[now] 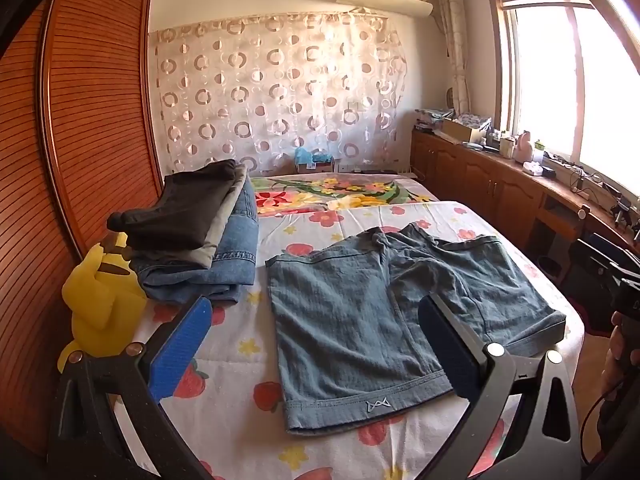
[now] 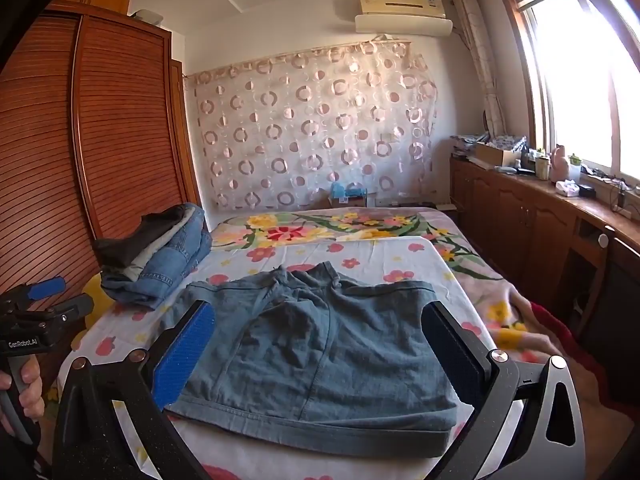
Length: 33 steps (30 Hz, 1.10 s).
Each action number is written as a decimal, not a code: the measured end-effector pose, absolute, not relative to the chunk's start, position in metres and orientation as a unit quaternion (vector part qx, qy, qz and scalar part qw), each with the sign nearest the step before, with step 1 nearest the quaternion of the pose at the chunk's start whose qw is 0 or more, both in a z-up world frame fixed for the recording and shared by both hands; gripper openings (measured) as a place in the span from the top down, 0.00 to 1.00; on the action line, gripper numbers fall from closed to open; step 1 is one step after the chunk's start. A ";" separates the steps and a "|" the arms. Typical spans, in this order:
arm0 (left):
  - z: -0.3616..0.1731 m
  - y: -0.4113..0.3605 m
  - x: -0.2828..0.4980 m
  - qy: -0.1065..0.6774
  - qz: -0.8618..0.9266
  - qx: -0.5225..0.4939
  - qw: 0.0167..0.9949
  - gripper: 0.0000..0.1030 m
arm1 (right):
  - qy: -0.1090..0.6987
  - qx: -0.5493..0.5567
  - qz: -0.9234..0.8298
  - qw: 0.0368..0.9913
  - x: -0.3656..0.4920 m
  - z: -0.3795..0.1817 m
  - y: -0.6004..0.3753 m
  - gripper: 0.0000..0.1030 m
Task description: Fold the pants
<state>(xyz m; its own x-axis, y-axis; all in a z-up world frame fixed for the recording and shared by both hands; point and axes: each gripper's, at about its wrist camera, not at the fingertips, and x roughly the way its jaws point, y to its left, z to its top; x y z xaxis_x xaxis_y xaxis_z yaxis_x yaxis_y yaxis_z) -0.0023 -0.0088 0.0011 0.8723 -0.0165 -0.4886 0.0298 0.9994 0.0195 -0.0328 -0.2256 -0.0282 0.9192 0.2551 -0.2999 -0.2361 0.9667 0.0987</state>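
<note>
A pair of blue-grey denim shorts (image 1: pixel 384 312) lies flat on the flowered bed sheet (image 1: pixel 240 360), waist toward the far end and leg hems toward me. It shows in the right wrist view too (image 2: pixel 320 352). My left gripper (image 1: pixel 316 340) is open and empty, held above the left leg near its hem. My right gripper (image 2: pixel 320 348) is open and empty, held above the right leg. The left gripper also shows at the left edge of the right wrist view (image 2: pixel 40 304).
A stack of folded jeans and dark pants (image 1: pixel 196 236) sits at the bed's left side, beside a yellow plush toy (image 1: pixel 100 300). A slatted wooden wardrobe (image 1: pixel 80 120) stands left. A low wooden cabinet (image 1: pixel 500 184) with clutter runs under the window on the right.
</note>
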 end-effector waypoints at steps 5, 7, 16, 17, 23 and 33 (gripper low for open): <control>0.002 -0.011 -0.003 0.251 -0.013 0.012 0.968 0.00 | 0.157 0.028 0.122 0.980 -0.037 -0.025 -0.223 0.00; 0.003 -0.010 -0.004 0.251 -0.017 0.008 0.968 0.00 | 0.156 0.028 0.123 0.980 -0.038 -0.025 -0.224 0.00; 0.004 -0.006 -0.003 0.253 -0.019 0.004 0.967 0.00 | 0.157 0.028 0.122 0.980 -0.038 -0.025 -0.223 0.00; 0.004 -0.006 -0.003 0.252 -0.019 0.004 0.967 0.00 | 0.156 0.028 0.123 0.980 -0.037 -0.026 -0.223 0.00; 0.002 -0.004 -0.001 0.252 -0.018 0.004 0.968 0.00 | 0.156 0.028 0.123 0.980 -0.038 -0.026 -0.223 0.00; 0.003 -0.004 -0.002 0.252 -0.019 0.003 0.967 0.00 | 0.157 0.029 0.123 0.980 -0.037 -0.026 -0.222 0.00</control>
<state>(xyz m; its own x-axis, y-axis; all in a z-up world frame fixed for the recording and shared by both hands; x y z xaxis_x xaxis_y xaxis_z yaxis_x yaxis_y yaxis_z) -0.0016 -0.0035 0.0029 0.8720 -0.0349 -0.4883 0.0378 0.9993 -0.0039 -0.0373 -0.2222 -0.0259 0.9207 0.2494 -0.3002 -0.2311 0.9682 0.0955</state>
